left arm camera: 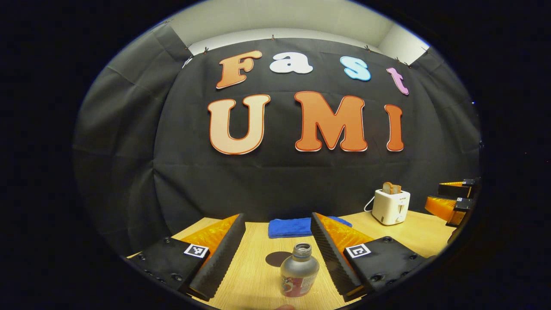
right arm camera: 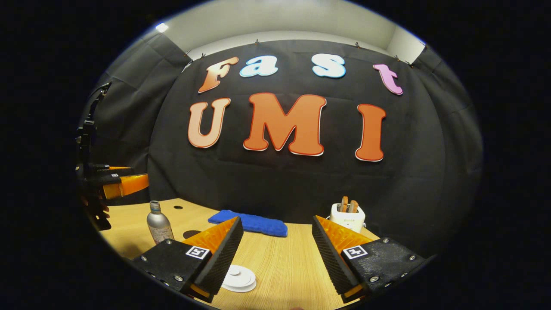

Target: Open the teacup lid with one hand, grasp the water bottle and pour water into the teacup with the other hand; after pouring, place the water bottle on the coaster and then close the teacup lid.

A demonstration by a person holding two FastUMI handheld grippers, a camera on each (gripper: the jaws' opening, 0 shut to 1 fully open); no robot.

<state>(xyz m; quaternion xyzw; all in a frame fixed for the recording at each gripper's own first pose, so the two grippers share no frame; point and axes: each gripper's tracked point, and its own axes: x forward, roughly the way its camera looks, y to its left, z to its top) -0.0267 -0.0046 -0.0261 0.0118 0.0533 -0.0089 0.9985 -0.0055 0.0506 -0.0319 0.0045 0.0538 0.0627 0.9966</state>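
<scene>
A silver water bottle [left arm camera: 299, 271] with an uncapped neck stands on the wooden table [left arm camera: 254, 275]. It shows low between the fingers of my left gripper [left arm camera: 277, 215], which is open and does not touch it. A dark round coaster [left arm camera: 277, 258] lies just behind the bottle. In the right gripper view, the white teacup lid [right arm camera: 239, 277] with its knob lies low beside the left finger of my open right gripper [right arm camera: 276, 218]; the cup under it is hidden. Farther left there stand the bottle [right arm camera: 159, 224], the coaster [right arm camera: 191, 234] and the left gripper [right arm camera: 138, 174].
A folded blue cloth [left arm camera: 301, 227] lies at the back of the table against the black wall. A white toaster [left arm camera: 391, 206] holding bread stands back right. The right gripper [left arm camera: 432, 194] shows at the far right of the left gripper view. The cloth [right arm camera: 249, 223] and toaster [right arm camera: 348, 217] show again.
</scene>
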